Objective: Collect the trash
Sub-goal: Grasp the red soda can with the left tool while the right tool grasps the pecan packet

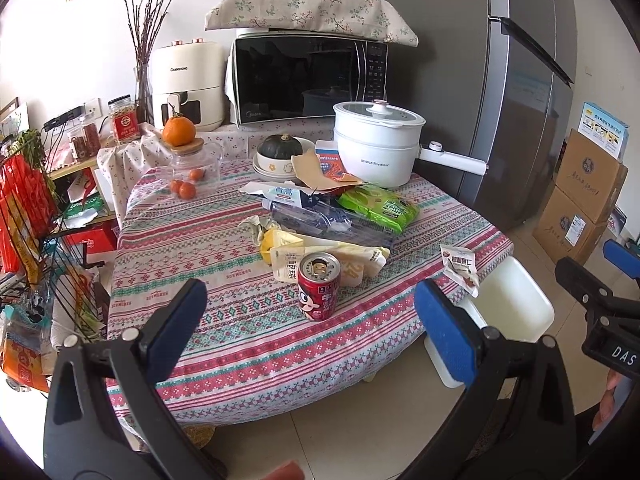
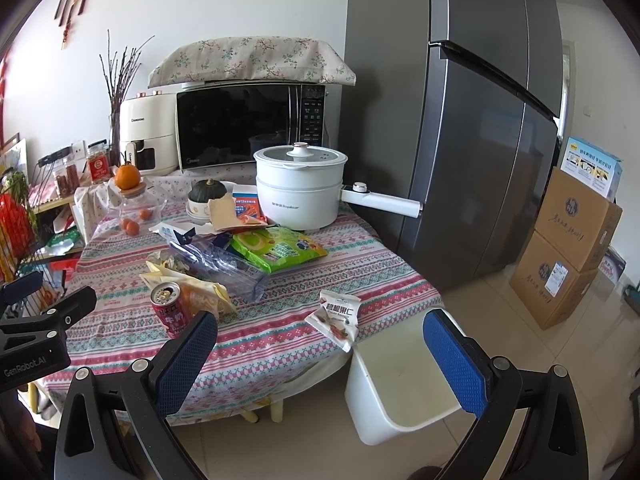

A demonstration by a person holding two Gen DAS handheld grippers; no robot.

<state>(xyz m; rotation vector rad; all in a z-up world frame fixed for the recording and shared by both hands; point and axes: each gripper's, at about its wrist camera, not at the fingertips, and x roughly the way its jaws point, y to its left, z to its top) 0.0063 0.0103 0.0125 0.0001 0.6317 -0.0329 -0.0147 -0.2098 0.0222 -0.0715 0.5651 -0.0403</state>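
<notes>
Trash lies on the patterned tablecloth [image 1: 240,320]: a red drink can [image 1: 319,286] [image 2: 171,309], a small white snack packet [image 1: 460,268] [image 2: 338,316] at the table's right edge, a green snack bag [image 1: 378,206] [image 2: 280,248], a crushed clear plastic bottle [image 1: 320,218] [image 2: 224,266], and yellow-white wrappers [image 1: 320,252] [image 2: 192,288]. A white bin [image 1: 516,304] [image 2: 400,384] stands on the floor by the table's right side. My left gripper [image 1: 310,320] is open and empty, in front of the can. My right gripper [image 2: 320,360] is open and empty, above the bin's near edge.
A white electric pot [image 1: 378,136] [image 2: 300,188], stacked bowls with a squash [image 1: 282,152], a glass jar with oranges [image 1: 192,160], a microwave [image 1: 308,76] and an air fryer stand at the back. A grey fridge [image 2: 480,120] and cardboard boxes [image 2: 568,248] stand to the right. A wire rack [image 1: 36,216] is at left.
</notes>
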